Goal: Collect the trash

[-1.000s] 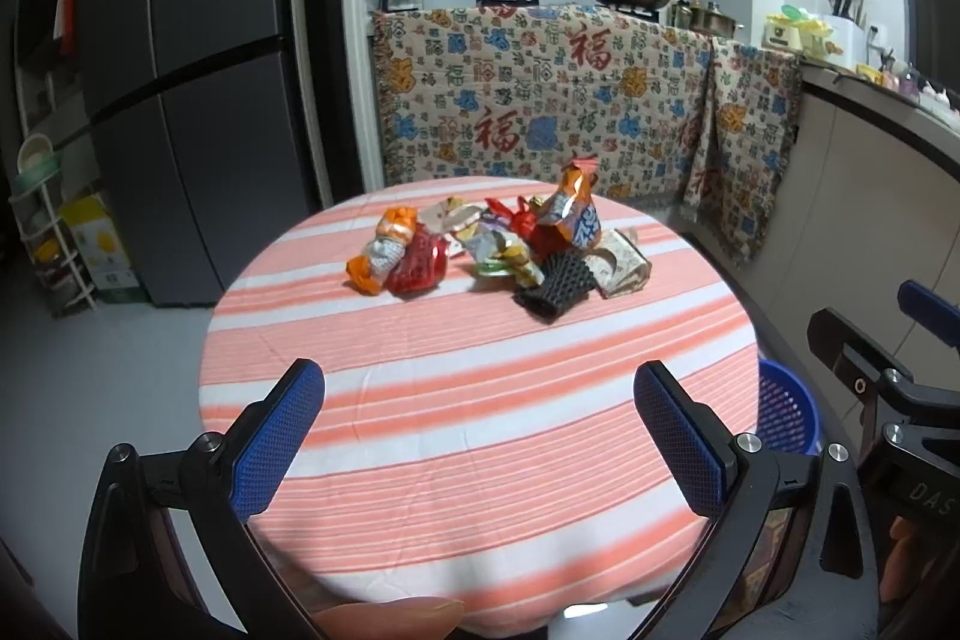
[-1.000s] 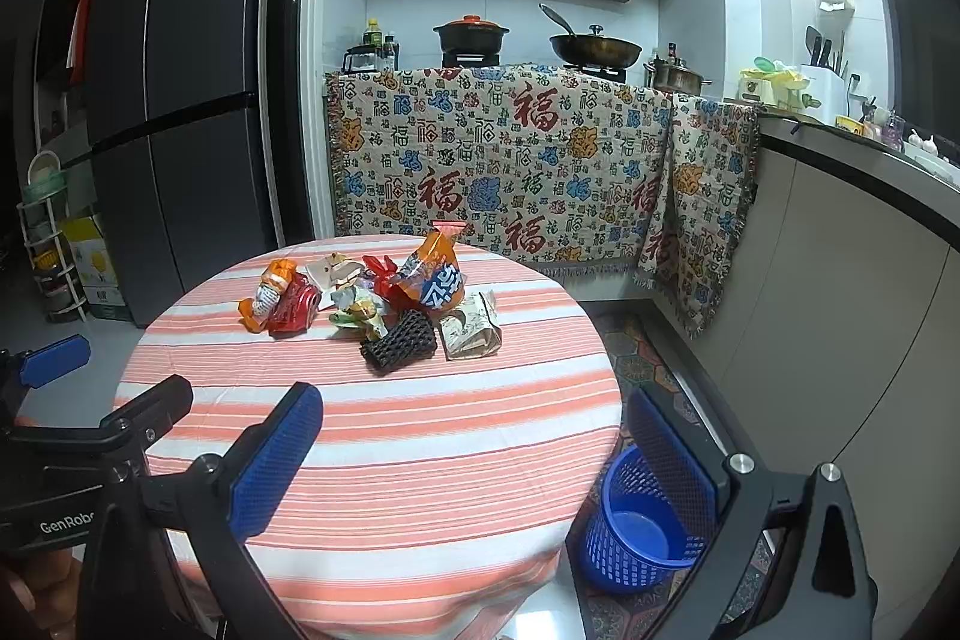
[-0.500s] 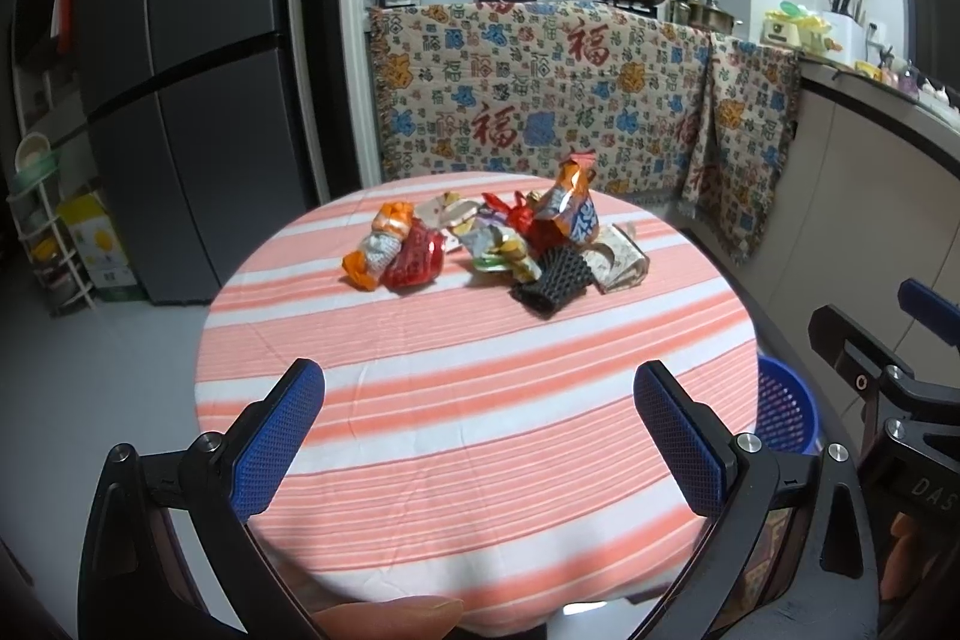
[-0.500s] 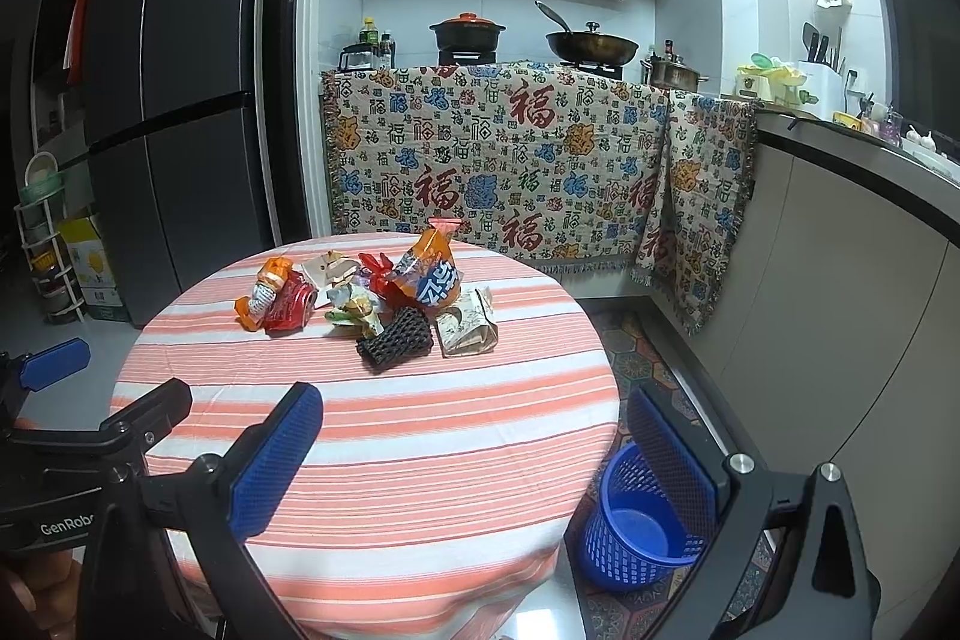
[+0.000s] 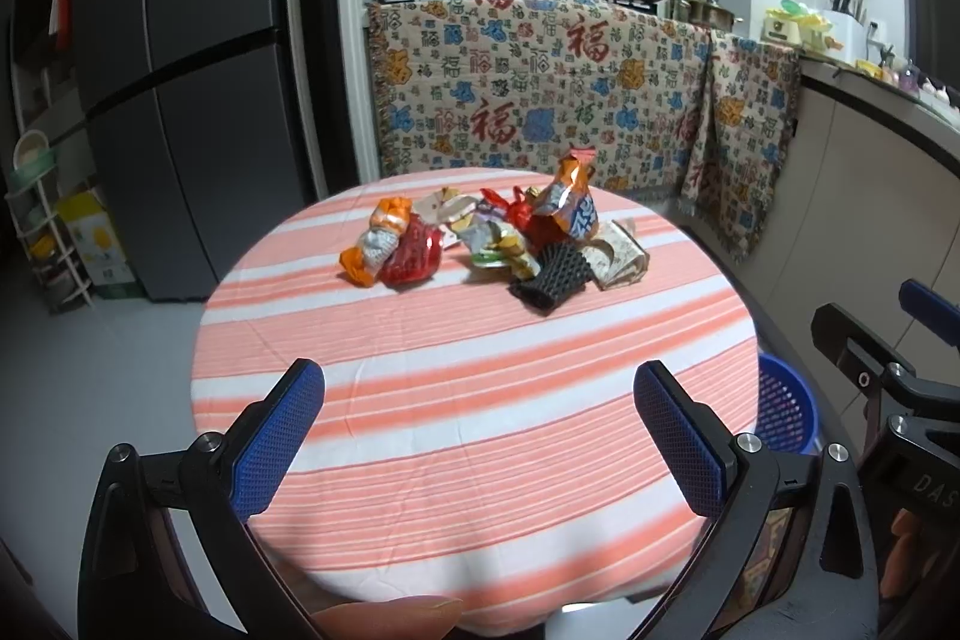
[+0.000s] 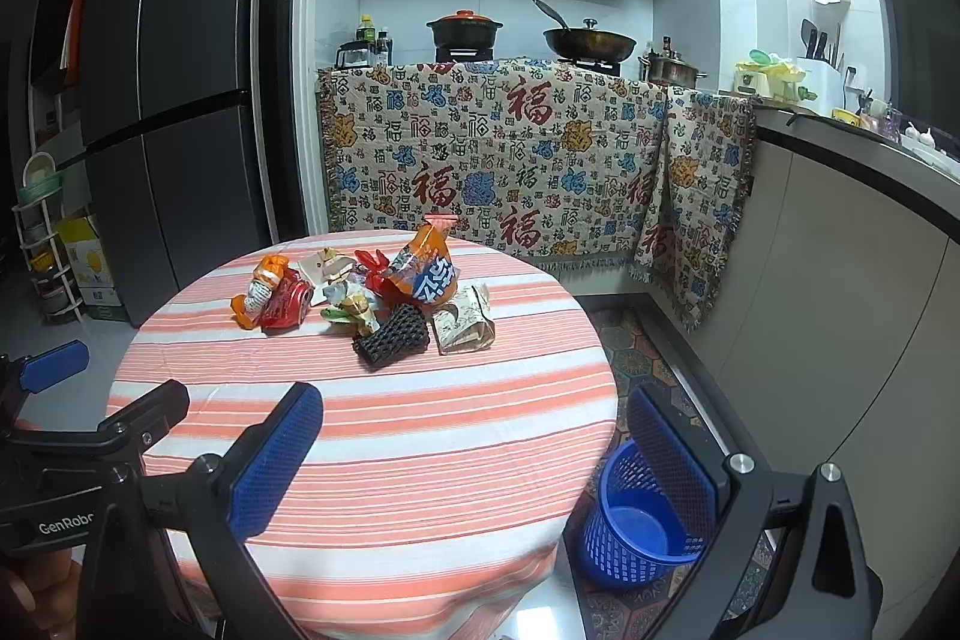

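both claws are held level over the near edge of the round striped table point(image 5: 480, 400), the left gripper point(image 5: 480, 436) and right gripper point(image 6: 474, 454) each spread wide with nothing between the blue pads. the trash pile point(image 5: 492, 238) lies well ahead of both, on the far half of the table. the blue basket point(image 6: 636, 520) stands on the floor below the right claw, partly hidden behind its right finger and mostly cut off by the table in the left view; only a fingertip point(image 5: 384, 616) of the person shows.

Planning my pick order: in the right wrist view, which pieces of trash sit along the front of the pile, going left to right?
Orange wrapper → red packet → green-yellow wrapper → black foam net → crumpled paper pack.
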